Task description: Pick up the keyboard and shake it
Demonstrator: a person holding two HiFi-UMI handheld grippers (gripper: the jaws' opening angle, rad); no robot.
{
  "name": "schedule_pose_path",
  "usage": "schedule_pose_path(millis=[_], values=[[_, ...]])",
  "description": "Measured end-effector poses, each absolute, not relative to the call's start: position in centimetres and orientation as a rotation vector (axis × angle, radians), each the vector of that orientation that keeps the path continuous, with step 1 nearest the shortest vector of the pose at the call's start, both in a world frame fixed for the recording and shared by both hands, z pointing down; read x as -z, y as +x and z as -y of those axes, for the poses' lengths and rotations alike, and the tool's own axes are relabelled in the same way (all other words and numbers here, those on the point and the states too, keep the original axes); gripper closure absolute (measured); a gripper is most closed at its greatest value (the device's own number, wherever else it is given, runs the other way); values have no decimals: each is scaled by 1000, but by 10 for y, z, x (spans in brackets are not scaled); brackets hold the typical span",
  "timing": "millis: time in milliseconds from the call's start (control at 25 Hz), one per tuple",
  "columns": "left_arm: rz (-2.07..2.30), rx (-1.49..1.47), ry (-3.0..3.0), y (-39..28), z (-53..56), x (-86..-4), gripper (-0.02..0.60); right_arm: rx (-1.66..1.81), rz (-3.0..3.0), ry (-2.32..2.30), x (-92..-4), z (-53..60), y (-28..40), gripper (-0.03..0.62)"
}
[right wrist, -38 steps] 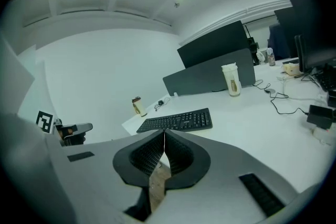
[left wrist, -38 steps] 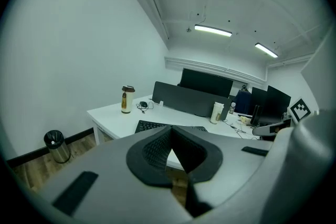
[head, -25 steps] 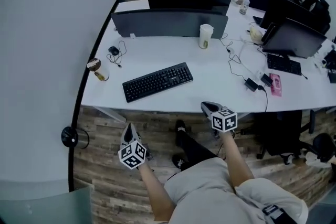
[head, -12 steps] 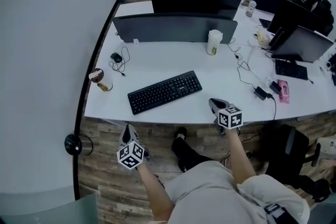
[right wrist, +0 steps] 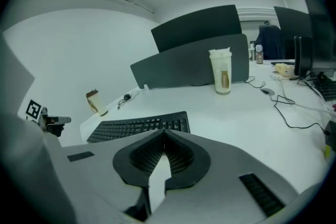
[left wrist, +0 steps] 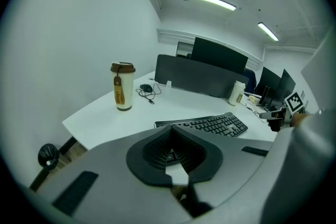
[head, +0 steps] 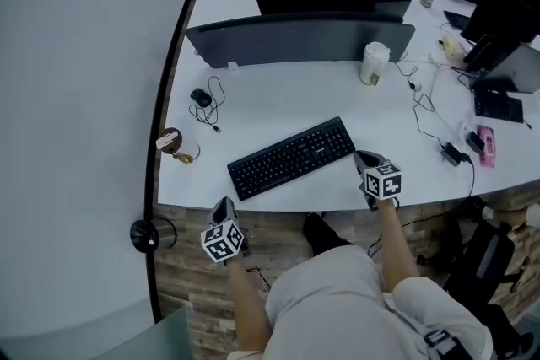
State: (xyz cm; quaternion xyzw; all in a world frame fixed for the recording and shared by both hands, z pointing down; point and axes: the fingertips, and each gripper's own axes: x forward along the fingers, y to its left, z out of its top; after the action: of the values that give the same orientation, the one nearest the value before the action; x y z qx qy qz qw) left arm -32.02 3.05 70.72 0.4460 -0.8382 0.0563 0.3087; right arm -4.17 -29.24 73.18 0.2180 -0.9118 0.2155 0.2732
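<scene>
Head view shows the keyboard (head: 292, 158) lying flat and slanted on the white desk (head: 278, 97), unlifted. Both tools are closed and empty. The right gripper (head: 364, 157) sits just beside its right end, apparently not touching. The left gripper (head: 224, 204) waits off the desk edge near its left end, likely flanking it for a two-ended lift.

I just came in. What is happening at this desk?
A person stands at a white desk with a claw in each hand. The left claw and the right claw are both shut and empty. The black keyboard lies flat on the desk, not yet picked up; the right claw hovers near its right end.
</scene>
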Motion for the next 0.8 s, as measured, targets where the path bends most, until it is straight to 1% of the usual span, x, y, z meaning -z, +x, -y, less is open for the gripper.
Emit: schedule_pose_path(millis=[80, 240, 320, 360, 400, 440, 520, 600, 720, 800], values=[[2172, -176, 1179, -330, -22, -721, 568, -609, 2421, 539, -745, 295, -48, 556], [2081, -138, 1187, -340, -5, -747, 566, -743, 2411, 573, -762, 316, -53, 554], [2058, -119, 1179, -348, 5, -758, 565, -736, 2400, 592, -768, 334, -58, 553], [2051, -107, 1170, -354, 9, -761, 559, -719, 2394, 593, -770, 342, -61, 551], [2044, -96, 1158, -358, 12, -765, 537, -704, 2386, 587, -772, 348, -64, 542], [2034, -86, 1145, -362, 15, -769, 505, -693, 2376, 572, -775, 353, -66, 514], [2016, -58, 1129, -369, 22, -777, 475, -688, 2360, 526, -781, 363, -73, 457], [2007, -6, 1115, -377, 32, -782, 463, -727, 2367, 491, -785, 373, -86, 356], [2012, 75, 1073, -388, 43, -792, 393, -846, 2365, 493, -794, 387, -105, 332], [2007, 63, 1049, -394, 49, -799, 344, -869, 2331, 481, -801, 391, -111, 324]])
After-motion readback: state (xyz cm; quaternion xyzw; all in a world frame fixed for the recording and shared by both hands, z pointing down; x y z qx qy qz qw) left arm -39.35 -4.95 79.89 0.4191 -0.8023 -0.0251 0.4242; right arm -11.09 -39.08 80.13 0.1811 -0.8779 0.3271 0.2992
